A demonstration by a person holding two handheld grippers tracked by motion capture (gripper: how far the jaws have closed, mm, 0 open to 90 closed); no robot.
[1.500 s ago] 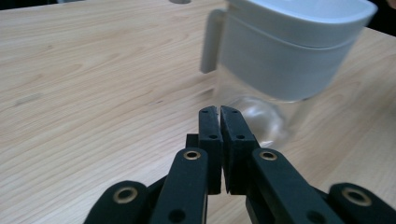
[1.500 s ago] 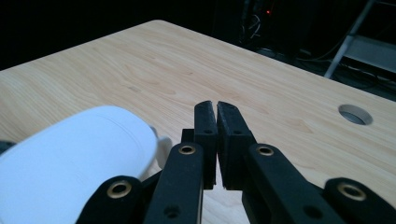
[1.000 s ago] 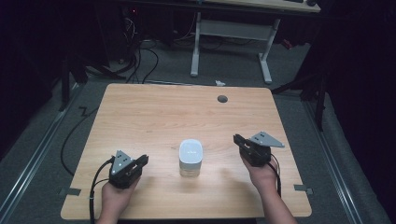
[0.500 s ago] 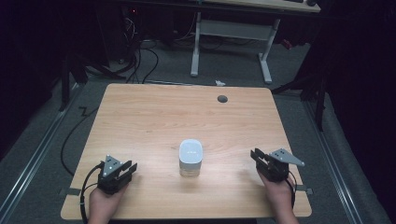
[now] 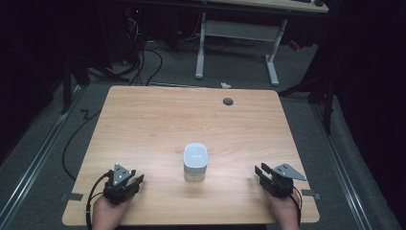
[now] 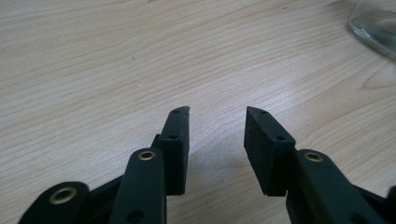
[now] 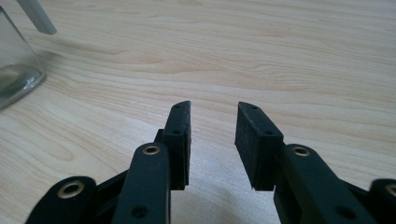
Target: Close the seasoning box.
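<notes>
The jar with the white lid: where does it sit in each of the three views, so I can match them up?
High view: the jar stands at table centre, between both grippers.
Left gripper view: its glass base shows at the top right corner.
Right gripper view: its glass wall shows at the left edge.
Shared landmark: the wooden table.

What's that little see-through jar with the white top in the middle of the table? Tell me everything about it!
The jar stands upright near the middle of the wooden table, closer to the person's edge. Its body looks like clear glass, squarish with rounded corners, and a white lid with a faint mark covers the top. I can't tell if anything is inside. Nothing touches it but the table; both claws rest well apart from it.
</notes>
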